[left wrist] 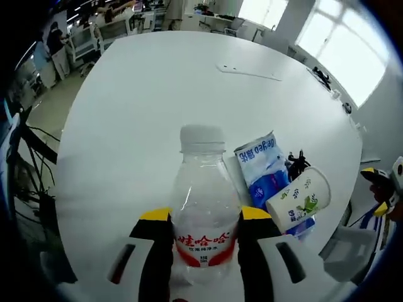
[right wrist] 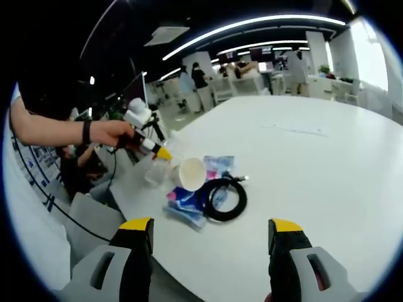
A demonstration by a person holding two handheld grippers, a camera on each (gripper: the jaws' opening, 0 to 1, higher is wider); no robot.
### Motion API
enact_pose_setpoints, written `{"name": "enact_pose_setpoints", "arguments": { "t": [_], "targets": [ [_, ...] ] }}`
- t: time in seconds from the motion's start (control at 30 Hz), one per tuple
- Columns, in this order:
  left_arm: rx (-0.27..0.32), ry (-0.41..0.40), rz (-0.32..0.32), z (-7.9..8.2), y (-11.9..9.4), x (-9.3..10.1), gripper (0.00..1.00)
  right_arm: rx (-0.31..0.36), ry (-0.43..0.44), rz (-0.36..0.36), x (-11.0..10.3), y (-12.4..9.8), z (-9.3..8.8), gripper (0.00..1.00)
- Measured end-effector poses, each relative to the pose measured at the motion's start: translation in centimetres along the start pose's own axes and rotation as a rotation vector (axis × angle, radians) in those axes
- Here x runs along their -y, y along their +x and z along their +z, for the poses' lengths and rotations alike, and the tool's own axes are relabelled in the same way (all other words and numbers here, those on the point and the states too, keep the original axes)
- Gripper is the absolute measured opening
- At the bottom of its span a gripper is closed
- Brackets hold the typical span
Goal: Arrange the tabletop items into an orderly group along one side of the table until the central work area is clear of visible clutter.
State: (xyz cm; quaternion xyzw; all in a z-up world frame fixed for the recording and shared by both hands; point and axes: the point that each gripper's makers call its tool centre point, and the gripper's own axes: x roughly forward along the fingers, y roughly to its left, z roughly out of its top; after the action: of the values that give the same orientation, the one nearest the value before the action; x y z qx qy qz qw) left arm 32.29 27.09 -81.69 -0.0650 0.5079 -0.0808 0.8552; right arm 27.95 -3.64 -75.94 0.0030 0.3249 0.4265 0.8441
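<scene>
While the left tongs [left wrist: 204, 217] clamp a clear water bottle [left wrist: 203, 207] with a white cap and red label, standing upright near the edge of the white tabletop [left wrist: 157, 100], a blue-and-white packet [left wrist: 264, 167] lies just beside it with a paper cup [left wrist: 299, 198] on its side over the packet. The right tongs [right wrist: 211, 229] hang open and empty above the tabletop edge, facing a coiled black cable [right wrist: 225, 198] touching the packet.

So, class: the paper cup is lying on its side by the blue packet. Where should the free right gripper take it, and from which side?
Grip the paper cup across its side wall near the open rim, coming from above. Its mouth faces the open right gripper, and the black cable coil crowds one flank.
</scene>
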Motion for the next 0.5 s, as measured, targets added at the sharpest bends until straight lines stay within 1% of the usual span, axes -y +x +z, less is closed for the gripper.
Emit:
{"name": "enact_pose_setpoints", "arguments": {
  "t": [0.5],
  "targets": [
    [0.039, -0.023, 0.027, -0.9, -1.6, -0.1, 0.37, 0.01, -0.011, 0.018, -0.1, -0.1, 0.2, 0.75]
  ]
}}
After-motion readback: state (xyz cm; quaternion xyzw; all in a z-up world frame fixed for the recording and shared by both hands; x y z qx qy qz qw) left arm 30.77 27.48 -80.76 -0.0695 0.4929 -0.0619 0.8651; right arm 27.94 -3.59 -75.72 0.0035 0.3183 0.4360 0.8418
